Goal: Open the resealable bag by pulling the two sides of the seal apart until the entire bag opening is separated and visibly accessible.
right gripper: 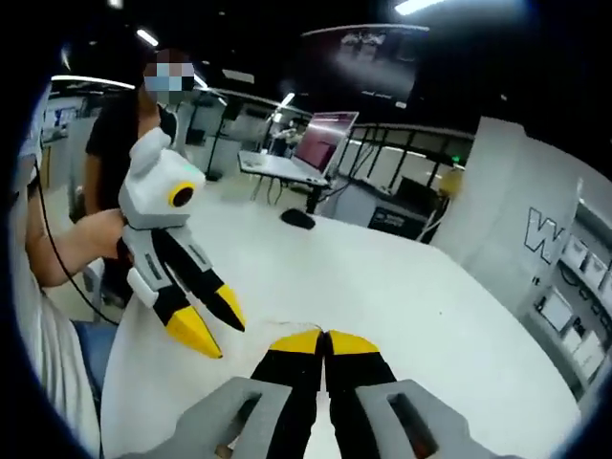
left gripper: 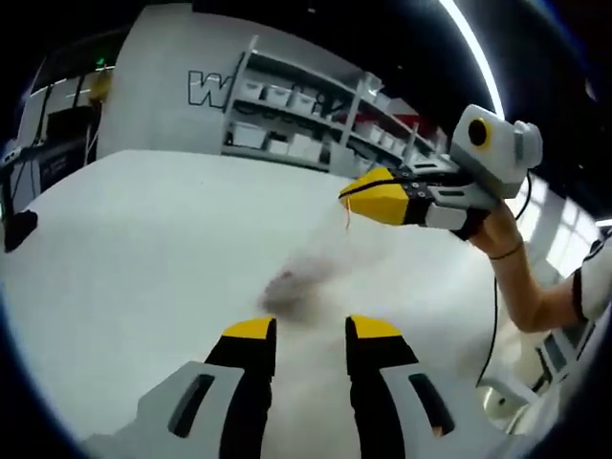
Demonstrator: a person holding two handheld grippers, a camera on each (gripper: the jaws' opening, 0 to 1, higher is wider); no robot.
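In the left gripper view, the left gripper (left gripper: 311, 330) rises from the bottom with its yellow-tipped jaws spread apart and nothing between them, above a white surface (left gripper: 143, 258). Just ahead of those jaws a blurred, translucent smear hangs over the surface; this looks like the resealable bag (left gripper: 301, 282), though it is too blurred to make out its seal or opening. Its upper edge appears to run up toward the right gripper (left gripper: 368, 201), which reaches in from the right, held by a hand (left gripper: 492, 229), with its jaws pressed together; a thin orange strand dangles from the tips. Whether those jaws actually pinch the bag cannot be told. In the right gripper view, the right gripper (right gripper: 323, 337) has its jaws closed tight against each other, and the left gripper (right gripper: 215, 330) shows at left with its jaws parted. Shelves (left gripper: 306, 115) with white bins stand behind the surface.
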